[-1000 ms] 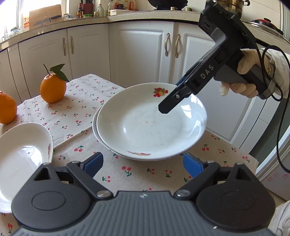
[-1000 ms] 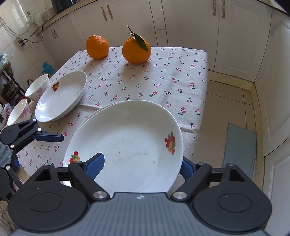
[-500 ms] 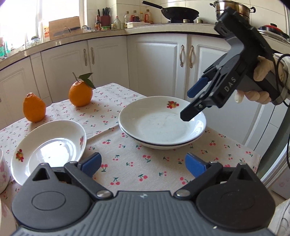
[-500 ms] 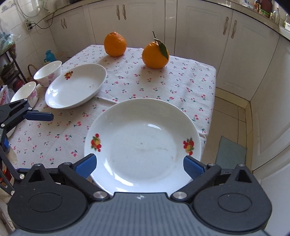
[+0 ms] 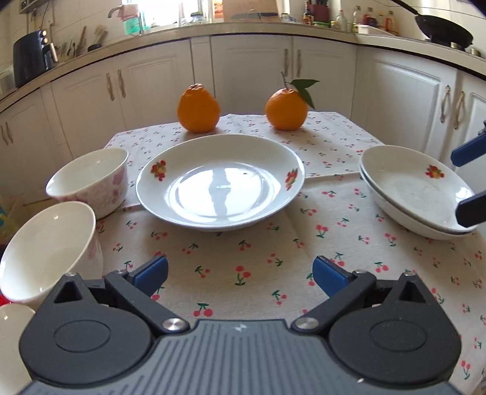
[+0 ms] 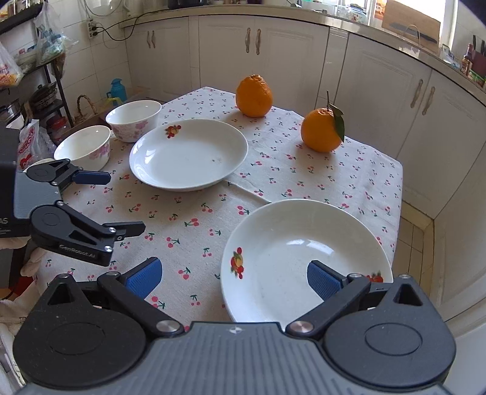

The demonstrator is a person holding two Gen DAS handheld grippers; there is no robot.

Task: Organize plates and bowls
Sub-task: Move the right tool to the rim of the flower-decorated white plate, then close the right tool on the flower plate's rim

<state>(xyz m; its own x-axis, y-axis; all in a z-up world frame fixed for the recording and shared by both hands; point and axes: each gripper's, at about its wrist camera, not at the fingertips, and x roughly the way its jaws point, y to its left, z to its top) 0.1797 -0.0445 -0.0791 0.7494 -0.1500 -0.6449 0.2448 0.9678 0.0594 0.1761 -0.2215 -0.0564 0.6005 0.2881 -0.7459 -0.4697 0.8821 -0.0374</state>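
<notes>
Loose plate (image 5: 220,182) sits dead ahead of the left gripper (image 5: 240,272), jaws apart and empty; right gripper (image 6: 234,275), also apart, hovers over the stack (image 6: 306,258).

bowls (image 5: 88,179) left | plate (image 5: 220,182) centre | stacked plates (image 5: 416,191) right | oranges (image 5: 199,109) behind

White cabinets (image 5: 249,76), tiled floor (image 6: 416,231), seemingly daylit window (image 5: 170,9).
</notes>
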